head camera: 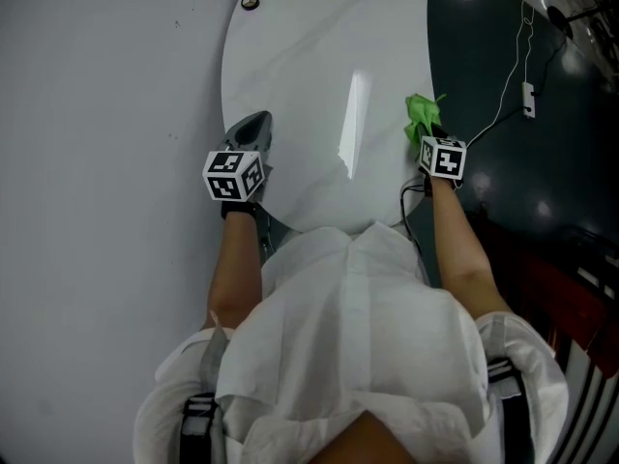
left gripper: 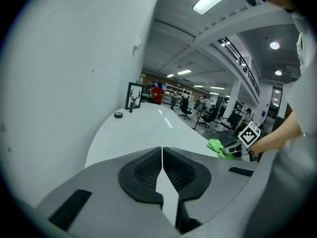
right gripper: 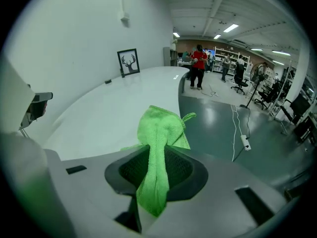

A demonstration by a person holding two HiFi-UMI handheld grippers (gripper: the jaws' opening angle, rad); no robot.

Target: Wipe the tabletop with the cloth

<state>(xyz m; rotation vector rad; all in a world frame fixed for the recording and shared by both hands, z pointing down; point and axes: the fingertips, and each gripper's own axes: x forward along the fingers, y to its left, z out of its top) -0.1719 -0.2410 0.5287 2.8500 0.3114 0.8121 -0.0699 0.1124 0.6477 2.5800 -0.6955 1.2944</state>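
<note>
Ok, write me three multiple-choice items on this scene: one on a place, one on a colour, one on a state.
1. Where is the cloth?
A. At the table's right edge
B. By the framed picture
C. On the floor

2. What colour is the cloth?
A. Blue
B. Green
C. White

3. How is the left hand-held gripper?
A. Shut on the cloth
B. Wide open
C. Shut, empty

Answers:
1 A, the head view shows it at that edge.
2 B, it is bright green in every view.
3 C, its jaws meet with nothing between them.
</note>
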